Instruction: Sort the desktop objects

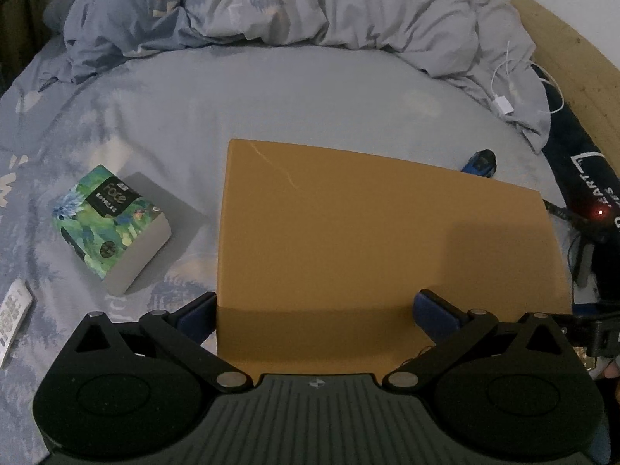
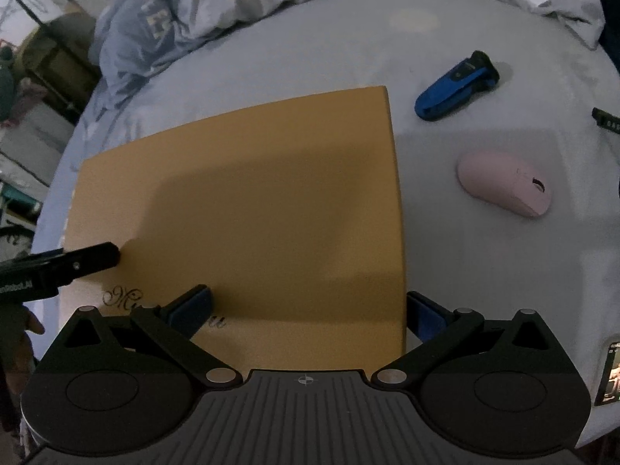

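Tan flat box (image 1: pixel 379 240) lies at the bed's (image 1: pixel 193 116) near edge. Left tool (image 1: pixel 317 310) and right tool (image 2: pixel 308 310) both hover over it, spread wide, holding nothing. Risk: the broad box may slip from a shallow edge grip, and soft bedding offers little support.

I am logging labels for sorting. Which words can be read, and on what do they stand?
"face": black label on the green tissue pack, seen inverted; smaller print unreadable.
Cursive script on the tan board: half hidden, unreadable.
White letters on the dark bag: cut off.
Duvet print: blurred.
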`<state>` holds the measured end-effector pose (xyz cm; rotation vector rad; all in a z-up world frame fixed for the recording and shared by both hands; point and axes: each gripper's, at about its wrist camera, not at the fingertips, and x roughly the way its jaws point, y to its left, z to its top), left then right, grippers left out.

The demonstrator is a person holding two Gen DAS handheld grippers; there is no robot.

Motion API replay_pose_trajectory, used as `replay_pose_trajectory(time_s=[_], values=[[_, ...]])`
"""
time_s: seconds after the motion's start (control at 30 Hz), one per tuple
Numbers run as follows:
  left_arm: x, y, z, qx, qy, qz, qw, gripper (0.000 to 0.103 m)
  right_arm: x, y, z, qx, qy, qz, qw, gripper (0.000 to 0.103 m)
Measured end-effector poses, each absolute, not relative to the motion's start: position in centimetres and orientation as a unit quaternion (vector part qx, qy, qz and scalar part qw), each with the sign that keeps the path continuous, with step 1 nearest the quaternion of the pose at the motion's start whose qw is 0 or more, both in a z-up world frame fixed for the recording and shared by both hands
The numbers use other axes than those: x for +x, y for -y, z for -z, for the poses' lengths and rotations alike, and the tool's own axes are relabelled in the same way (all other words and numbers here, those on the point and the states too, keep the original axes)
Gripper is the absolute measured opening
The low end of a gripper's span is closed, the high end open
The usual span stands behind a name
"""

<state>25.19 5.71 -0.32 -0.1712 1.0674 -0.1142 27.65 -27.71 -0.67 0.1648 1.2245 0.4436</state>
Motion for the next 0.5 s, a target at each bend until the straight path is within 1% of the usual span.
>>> replay_pose_trajectory(time_s=[0.3,0.5], values=[[25.3,-5.7,0.9,-0.075,-0.504,0.057,0.859,0.103,27.8,28.0,1.5,0.083,-0.569,-0.207,0.792,0.103],[24.6,-5.7,1.4,-0.065,-0.485,0.064,0.87,0.103,27.8,28.1,2.2,0.087,-0.566,-0.208,0.793,0.103]])
